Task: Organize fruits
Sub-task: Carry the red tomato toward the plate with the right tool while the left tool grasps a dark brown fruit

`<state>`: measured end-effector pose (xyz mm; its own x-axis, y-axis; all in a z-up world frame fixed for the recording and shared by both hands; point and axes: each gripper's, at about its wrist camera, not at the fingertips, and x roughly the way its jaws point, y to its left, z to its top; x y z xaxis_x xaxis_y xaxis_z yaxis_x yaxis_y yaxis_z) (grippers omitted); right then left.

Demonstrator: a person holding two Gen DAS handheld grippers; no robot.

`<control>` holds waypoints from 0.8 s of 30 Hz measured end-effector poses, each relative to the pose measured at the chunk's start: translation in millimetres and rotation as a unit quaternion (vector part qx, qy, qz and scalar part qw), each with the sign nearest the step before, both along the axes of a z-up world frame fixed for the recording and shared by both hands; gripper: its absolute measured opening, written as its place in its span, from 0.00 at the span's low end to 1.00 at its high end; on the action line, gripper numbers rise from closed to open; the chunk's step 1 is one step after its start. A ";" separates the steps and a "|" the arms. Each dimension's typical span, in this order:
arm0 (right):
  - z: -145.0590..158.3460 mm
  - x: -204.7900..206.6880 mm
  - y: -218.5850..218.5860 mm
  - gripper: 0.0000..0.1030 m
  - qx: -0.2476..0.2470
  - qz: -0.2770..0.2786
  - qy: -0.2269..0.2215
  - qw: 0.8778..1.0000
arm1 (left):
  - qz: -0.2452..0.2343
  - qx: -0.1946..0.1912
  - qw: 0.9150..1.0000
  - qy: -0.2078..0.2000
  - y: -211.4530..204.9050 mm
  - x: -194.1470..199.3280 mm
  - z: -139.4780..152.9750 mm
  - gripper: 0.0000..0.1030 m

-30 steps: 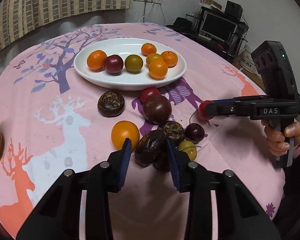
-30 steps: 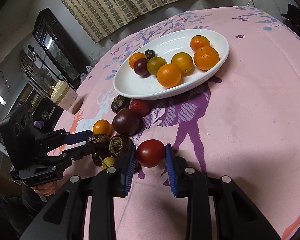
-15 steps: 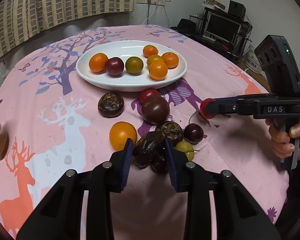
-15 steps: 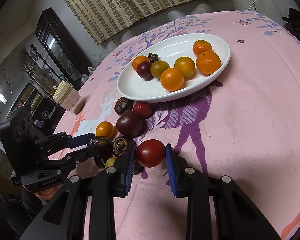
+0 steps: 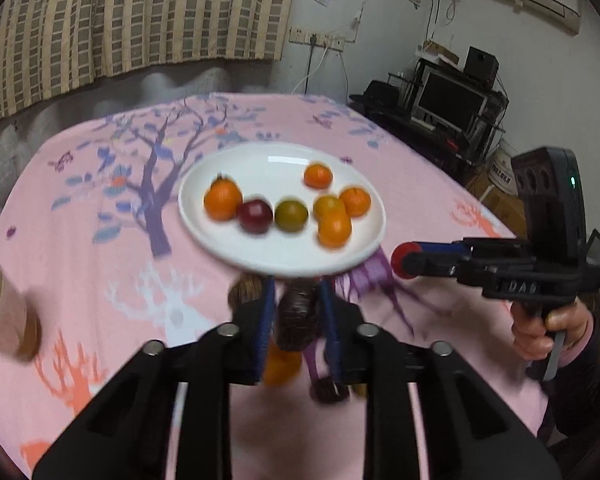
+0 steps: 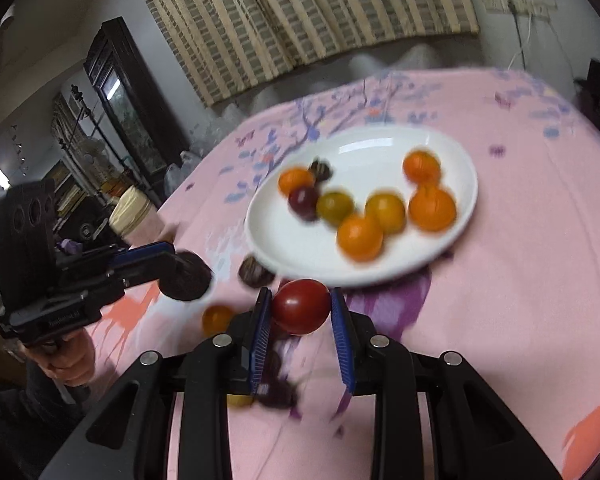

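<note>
Left wrist view: left gripper clamps a dark wrinkled fruit, lifted just in front of the white plate. Right gripper grips a glossy red tomato near the plate's front rim. Plate holds oranges, a plum and a green tomato, blurred. Pink tablecloth with tree and deer prints; striped curtain behind the plate. Gripper lettering blurred.

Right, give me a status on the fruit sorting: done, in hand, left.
Done: several fruits, mostly orange, sit on the white plate. In hand: the right gripper holds a red tomato, and the left gripper holds a dark wrinkled fruit, both lifted near the plate. Left: a small orange fruit and a few blurred dark ones remain on the pink tablecloth.
</note>
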<state>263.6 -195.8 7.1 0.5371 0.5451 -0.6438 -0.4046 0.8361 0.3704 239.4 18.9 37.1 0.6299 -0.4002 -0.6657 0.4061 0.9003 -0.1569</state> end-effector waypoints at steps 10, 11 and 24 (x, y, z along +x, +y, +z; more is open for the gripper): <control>0.7 64.8 -3.7 0.29 -0.004 -0.051 -0.015 0.999 | 0.014 -0.018 1.000 0.017 -3.9 85.4 -4.1 0.15; 3.8 61.6 -5.7 0.29 -0.004 -0.053 -0.020 0.998 | 0.005 -0.012 1.000 0.017 0.5 77.1 -4.5 0.15; 42.2 22.5 -8.9 0.29 0.030 -0.037 -0.071 0.996 | -0.077 0.074 0.992 0.070 -25.1 12.6 -57.1 0.25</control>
